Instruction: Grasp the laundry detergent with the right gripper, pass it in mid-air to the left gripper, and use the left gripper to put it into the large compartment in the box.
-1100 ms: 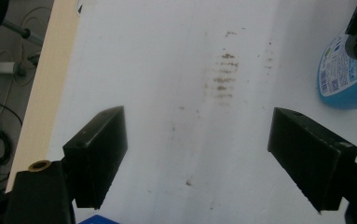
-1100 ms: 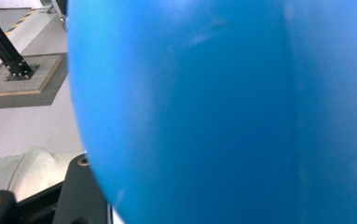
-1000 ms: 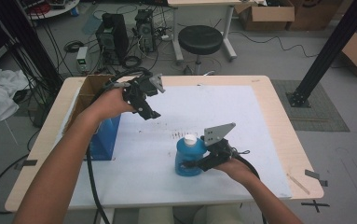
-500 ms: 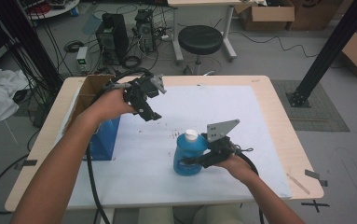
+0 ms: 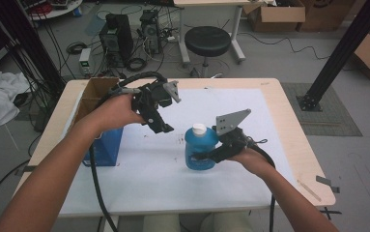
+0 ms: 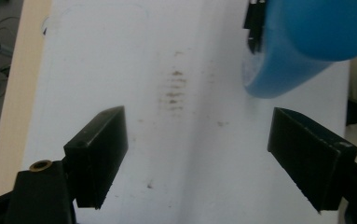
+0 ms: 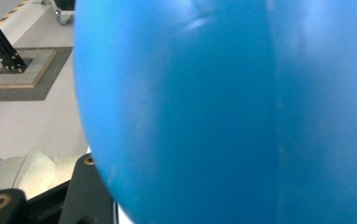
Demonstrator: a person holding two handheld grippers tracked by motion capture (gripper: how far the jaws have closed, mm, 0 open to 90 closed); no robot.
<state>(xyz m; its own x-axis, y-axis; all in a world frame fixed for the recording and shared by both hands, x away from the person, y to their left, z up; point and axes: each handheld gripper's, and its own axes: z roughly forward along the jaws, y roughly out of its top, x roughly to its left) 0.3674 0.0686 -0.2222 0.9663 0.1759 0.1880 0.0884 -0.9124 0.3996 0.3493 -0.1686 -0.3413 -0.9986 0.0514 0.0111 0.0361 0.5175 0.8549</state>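
Note:
A blue bottle (image 5: 200,151) with a white cap (image 5: 199,129) is held upright just above the white sheet, right of the table's middle. My right gripper (image 5: 207,155) is shut on its body from the right; in the right gripper view the bottle (image 7: 223,107) sits close against the lens. My left gripper (image 5: 162,124) hovers open to the upper left of the bottle, jaws pointing down, with nothing between them. In the left gripper view its jaws (image 6: 197,135) stand wide over the sheet, and the bottle's base (image 6: 302,51) shows at the upper right.
A cardboard box with a blue side (image 5: 101,143) stands at the table's left edge, under the left forearm. Brown stains (image 5: 180,140) mark the white sheet (image 5: 163,179). Beyond the table are a black stool (image 5: 207,41) and computer cases (image 5: 116,37).
The right gripper has lifted the blue bottle off the sheet. The left gripper has shifted right, toward the bottle, still open.

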